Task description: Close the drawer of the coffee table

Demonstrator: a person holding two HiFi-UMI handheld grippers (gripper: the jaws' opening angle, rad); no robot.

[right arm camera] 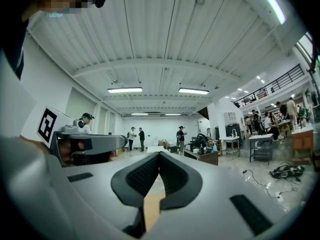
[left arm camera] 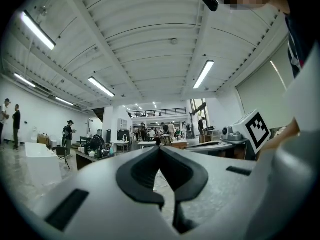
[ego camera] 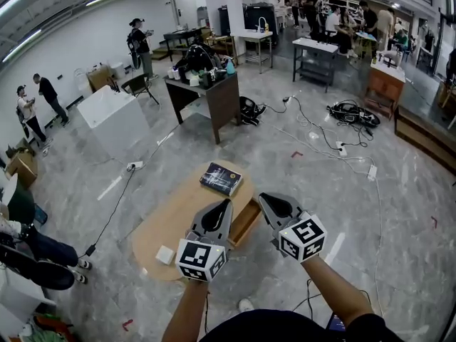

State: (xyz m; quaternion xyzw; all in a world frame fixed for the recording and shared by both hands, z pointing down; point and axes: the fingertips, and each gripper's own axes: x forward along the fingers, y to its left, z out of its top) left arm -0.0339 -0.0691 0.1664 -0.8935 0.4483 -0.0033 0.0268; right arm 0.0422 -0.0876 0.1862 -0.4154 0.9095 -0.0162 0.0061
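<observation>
Both the left gripper (ego camera: pixel 227 203) and right gripper (ego camera: pixel 263 199) float near the open drawer (ego camera: pixel 246 221) of the coffee table (ego camera: pixel 169 223), jaws shut on nothing

No text, brand or number is readable in any view. The dark book (ego camera: pixel 221 178) on the coffee table (ego camera: pixel 171 223) has cover print too small to make out. The cubes on the left gripper (ego camera: pixel 228 204) and right gripper (ego camera: pixel 262 199) carry only black-and-white square marker patterns, no letters or digits, and the red floor marks (ego camera: pixel 296 154) are plain shapes with no writing.
</observation>
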